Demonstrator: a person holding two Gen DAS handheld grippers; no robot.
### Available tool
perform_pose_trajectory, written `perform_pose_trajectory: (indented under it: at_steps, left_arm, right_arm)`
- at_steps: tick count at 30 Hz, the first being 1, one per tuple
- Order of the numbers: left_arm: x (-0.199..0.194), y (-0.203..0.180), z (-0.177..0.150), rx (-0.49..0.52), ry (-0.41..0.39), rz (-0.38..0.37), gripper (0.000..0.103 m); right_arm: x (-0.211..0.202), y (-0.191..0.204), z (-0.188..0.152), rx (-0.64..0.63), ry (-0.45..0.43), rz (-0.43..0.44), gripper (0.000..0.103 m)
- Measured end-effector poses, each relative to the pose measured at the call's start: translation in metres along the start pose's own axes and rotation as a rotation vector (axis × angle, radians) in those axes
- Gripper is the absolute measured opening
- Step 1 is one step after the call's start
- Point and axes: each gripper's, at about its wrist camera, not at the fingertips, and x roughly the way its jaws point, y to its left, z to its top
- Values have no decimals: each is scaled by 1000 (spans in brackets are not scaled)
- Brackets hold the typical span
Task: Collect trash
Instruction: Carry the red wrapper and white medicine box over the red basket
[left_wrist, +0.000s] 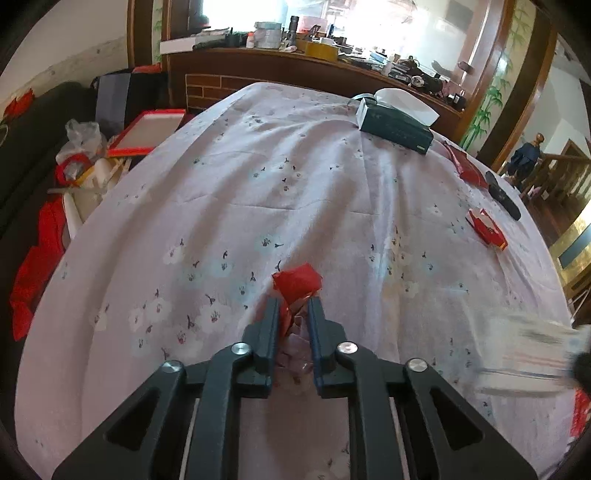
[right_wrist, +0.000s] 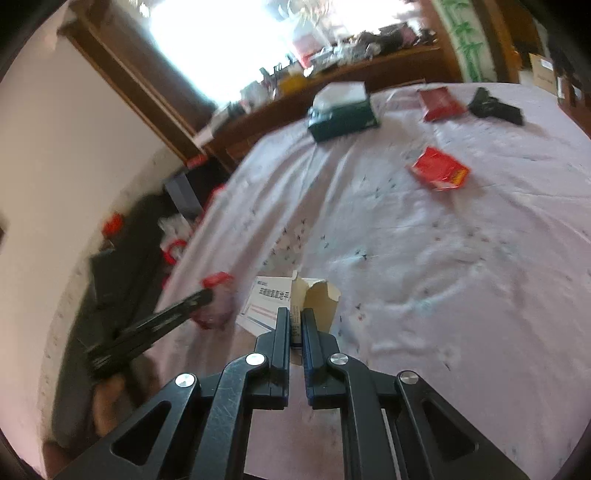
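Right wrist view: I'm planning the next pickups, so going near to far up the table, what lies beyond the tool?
Right tool shut on the torn white carton → small red pack → red pouch → dark green tissue box.

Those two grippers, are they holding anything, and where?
Left gripper: crumpled red wrapper, pinched at its near end. Right gripper: torn white carton, clamped on its near edge.

Each claw (left_wrist: 293, 304) (right_wrist: 295, 315): black angular linkage arms, silver round pivot screws, dark blue-edged fingers
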Motion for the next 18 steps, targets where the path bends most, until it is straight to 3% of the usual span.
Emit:
perform_pose_trajectory:
  at_steps: [10, 18]
  left_arm:
    - [-77, -29, -39, -6, -60, -186, 5]
    - [-150, -112, -74, 76, -94, -407, 5]
  right_arm:
    - [-99, -14, -25, 30, -161, 28, 6]
    - [-185, -45, -53, 72, -307, -46, 6]
